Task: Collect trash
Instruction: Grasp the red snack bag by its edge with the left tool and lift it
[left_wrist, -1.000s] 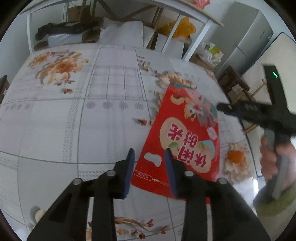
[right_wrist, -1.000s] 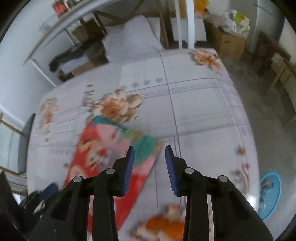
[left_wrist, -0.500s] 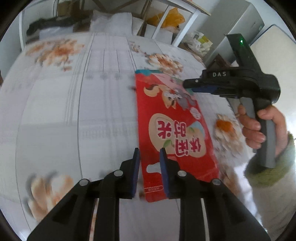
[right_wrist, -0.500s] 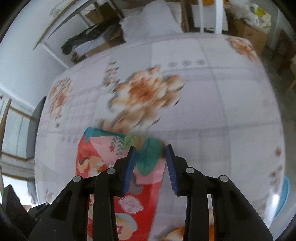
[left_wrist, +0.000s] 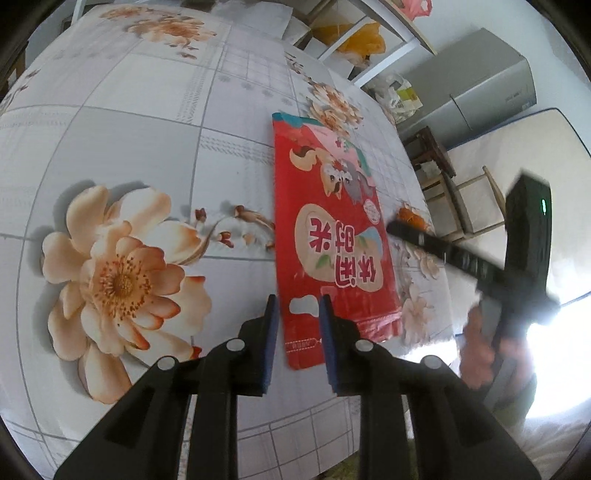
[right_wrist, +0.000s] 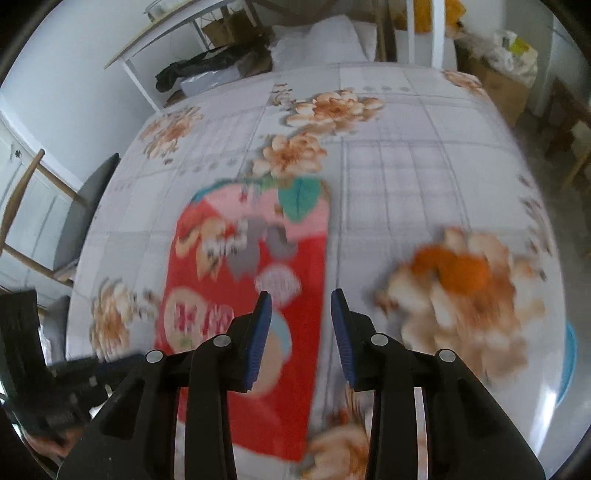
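L gripper (left_wrist: 295, 314) jaws narrowed in the last sec, now part-open astride the red snack bag (left_wrist: 332, 229) corner at 6 o'clock, not pinching. R gripper (right_wrist: 301, 314), part-open and empty, swung over the bag's right edge; bag flat on the table (left_wrist: 129, 110), so pickup looks close.

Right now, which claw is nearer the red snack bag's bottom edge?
Left. The left claw straddles the near bottom corner of the red snack bag, pads not pressing it. The right claw hangs over the bag's right edge, further up.
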